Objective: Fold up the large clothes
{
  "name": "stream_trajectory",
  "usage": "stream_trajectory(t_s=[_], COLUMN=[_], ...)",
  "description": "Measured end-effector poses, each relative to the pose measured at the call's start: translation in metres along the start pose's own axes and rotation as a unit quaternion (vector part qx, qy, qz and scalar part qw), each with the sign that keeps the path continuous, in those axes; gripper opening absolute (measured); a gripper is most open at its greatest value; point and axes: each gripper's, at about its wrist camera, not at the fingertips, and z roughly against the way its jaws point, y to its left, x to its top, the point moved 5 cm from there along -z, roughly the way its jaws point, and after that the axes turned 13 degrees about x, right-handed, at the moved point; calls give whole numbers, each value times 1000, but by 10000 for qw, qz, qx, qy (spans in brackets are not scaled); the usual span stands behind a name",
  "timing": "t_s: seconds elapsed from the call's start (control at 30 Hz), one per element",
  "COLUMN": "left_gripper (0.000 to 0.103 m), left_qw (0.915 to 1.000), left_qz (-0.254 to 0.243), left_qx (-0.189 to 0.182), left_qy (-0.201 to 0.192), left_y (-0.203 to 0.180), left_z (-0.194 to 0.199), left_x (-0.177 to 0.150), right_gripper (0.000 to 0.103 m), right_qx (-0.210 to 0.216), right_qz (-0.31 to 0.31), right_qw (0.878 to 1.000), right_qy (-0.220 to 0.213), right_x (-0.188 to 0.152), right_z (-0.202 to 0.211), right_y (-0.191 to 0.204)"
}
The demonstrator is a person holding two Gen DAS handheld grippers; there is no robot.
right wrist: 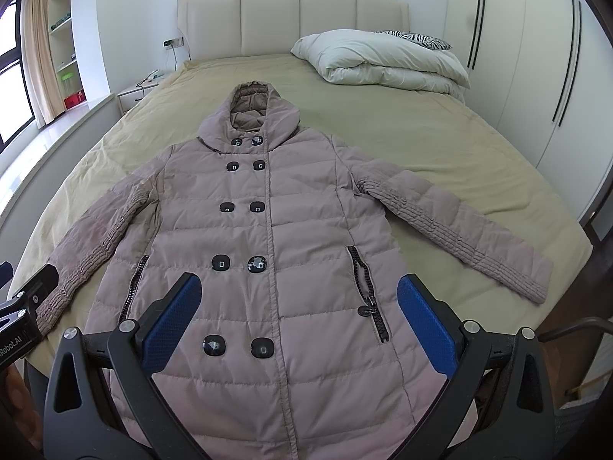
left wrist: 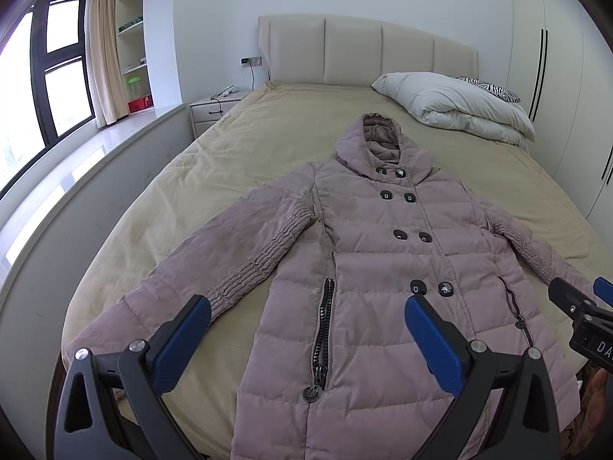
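My left gripper [left wrist: 308, 316] hovers with jaws spread wide, holding nothing, above the mauve quilted hooded coat [left wrist: 383, 268], which lies face-up and buttoned on the beige-sheeted bed [left wrist: 268, 122], sleeves splayed, presumably flattened for folding. My right gripper [right wrist: 299, 295] hangs likewise wide and empty over the hem.

- Left black two-finger gripper with blue textured pads [left wrist: 308, 316]: jaws spread wide, nothing between them, held aloft pointing forward and down.
- Right black two-finger gripper with blue textured pads [right wrist: 299, 293]: jaws equally wide apart, gripping nothing, same forward-down tilt.
- The two sit side by side, apart; each one's tip shows at the edge of the other's wrist view.
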Motion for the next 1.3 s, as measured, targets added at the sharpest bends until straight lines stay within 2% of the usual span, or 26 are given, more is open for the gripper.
stream_trajectory(t_s=[1.3], left_gripper=[103], left_qw=[10000], left_qz=[0], left_qx=[-3], left_qy=[27], left_y=[0], left_z=[0], left_x=[0], right_gripper=[103], right_qx=[9], right_qz=[13], right_qw=[10000], right_qy=[59], right_x=[-8], right_z=[-4], right_y=[6])
